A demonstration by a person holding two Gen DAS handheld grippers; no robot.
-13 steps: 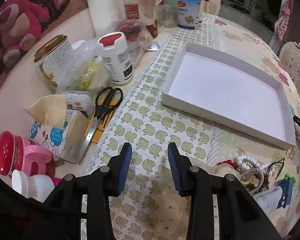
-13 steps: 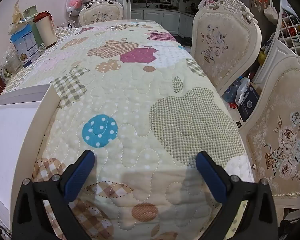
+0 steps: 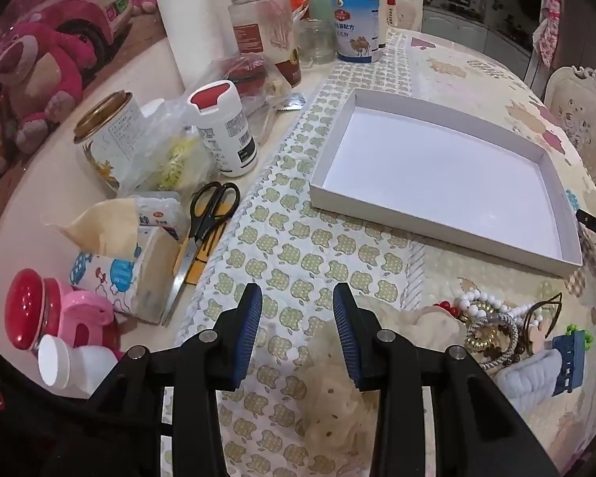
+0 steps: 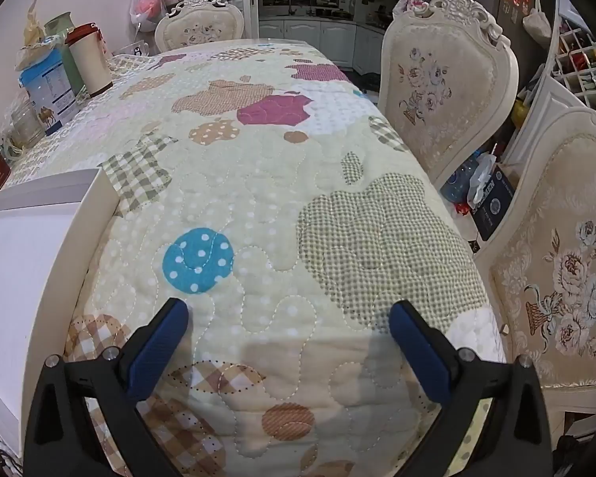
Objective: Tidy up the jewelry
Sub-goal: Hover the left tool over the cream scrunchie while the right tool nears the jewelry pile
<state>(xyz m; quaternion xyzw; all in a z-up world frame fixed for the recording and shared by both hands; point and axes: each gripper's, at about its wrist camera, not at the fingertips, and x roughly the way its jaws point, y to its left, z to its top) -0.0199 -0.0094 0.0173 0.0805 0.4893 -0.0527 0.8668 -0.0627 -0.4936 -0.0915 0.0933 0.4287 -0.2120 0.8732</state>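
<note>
A pile of jewelry point(image 3: 490, 328) lies on the quilted cloth at the right of the left wrist view: white and red beads, a braided ring, dark cord and a blue toothed clip. Beyond it sits a shallow white tray point(image 3: 377, 208) with nothing in it. My left gripper point(image 3: 297, 290) hovers open over the apple-print cloth, left of the pile, nothing between its blue pads. A beige dotted mesh scrunchie point(image 3: 337, 401) lies just under its right finger. My right gripper point(image 4: 288, 310) stands wide open over bare quilt, the tray's point(image 4: 95, 214) end wall to its left.
Clutter fills the table's left side: scissors point(image 3: 210, 214), a tissue pack point(image 3: 127, 262), a white pill bottle point(image 3: 226, 127), jars, a paper roll point(image 3: 194, 28) and a camel-print tin point(image 3: 355, 24). Upholstered chairs point(image 4: 445, 91) line the table's right edge.
The left wrist view has shifted very slightly, so the table objects sit a little lower in it. Both grippers keep the same opening and nothing was picked up or let go.
</note>
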